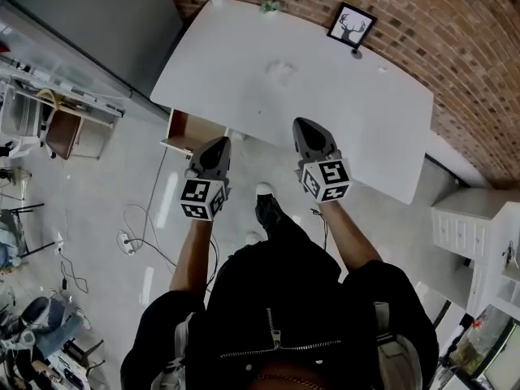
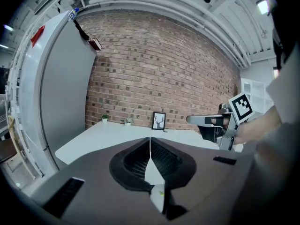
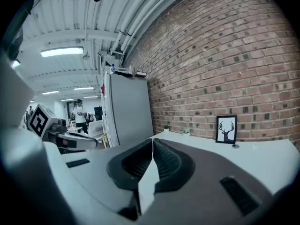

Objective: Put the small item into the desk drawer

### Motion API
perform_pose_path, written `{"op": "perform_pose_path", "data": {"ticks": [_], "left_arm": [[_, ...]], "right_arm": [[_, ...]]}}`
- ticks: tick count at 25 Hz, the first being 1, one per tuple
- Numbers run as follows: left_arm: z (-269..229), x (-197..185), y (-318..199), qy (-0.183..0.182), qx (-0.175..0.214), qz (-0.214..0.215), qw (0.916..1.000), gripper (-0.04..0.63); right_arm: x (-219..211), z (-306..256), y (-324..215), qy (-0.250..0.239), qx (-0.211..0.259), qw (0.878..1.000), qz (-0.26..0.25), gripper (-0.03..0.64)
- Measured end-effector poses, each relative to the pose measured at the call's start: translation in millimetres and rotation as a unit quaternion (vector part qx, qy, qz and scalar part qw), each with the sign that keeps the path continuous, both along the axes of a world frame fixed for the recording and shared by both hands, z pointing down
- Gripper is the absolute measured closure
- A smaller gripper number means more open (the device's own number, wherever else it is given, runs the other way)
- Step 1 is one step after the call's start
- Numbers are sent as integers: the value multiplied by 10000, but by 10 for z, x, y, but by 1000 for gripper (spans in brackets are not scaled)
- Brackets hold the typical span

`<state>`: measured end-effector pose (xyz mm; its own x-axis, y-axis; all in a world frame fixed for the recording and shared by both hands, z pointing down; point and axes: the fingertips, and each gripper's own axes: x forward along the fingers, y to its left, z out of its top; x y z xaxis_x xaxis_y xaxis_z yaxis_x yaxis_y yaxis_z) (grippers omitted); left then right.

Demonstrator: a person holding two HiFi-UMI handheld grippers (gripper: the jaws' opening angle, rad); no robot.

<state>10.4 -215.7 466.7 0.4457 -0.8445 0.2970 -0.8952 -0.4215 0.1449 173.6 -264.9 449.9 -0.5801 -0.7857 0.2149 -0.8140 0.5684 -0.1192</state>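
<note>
Left hand-held gripper (image 1: 218,143): jaws together, nothing between them. Right hand-held gripper (image 1: 306,125): likewise closed and empty, over the near edge of the table (image 1: 374,120). The small item (image 1: 280,71) (pale, hard to make out) lies mid-table, well apart from both. The drawer (image 1: 188,130) shows open under the table's left edge, beside the left hand-held gripper. A frame (image 1: 352,26) stands at the far edge.

Red brick wall (image 3: 234,55) meets a tall grey cabinet (image 3: 129,107) under ceiling strip lights (image 3: 61,52).
</note>
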Motion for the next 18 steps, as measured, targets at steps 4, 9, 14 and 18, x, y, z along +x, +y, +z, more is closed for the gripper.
{"op": "perform_pose_path", "data": {"ticks": [4,9,14,18], "left_arm": [[105,7,-127,-5,-86,26,10000,574],[162,21,-308,40,-144,20,9999,574],[247,24,-391,106,-227,-12,9997,574],[279,51,-445,105,-271,-13,9996,574]], "right_arm": [[-22,146,-152,-4,-133,9999,-17,614],[-43,221,-374,15,-129,9999,2,538],[-32,271,-500,90,-61,9999,91,442],[-13,366,-601,132,-185,9996,140,369]]}}
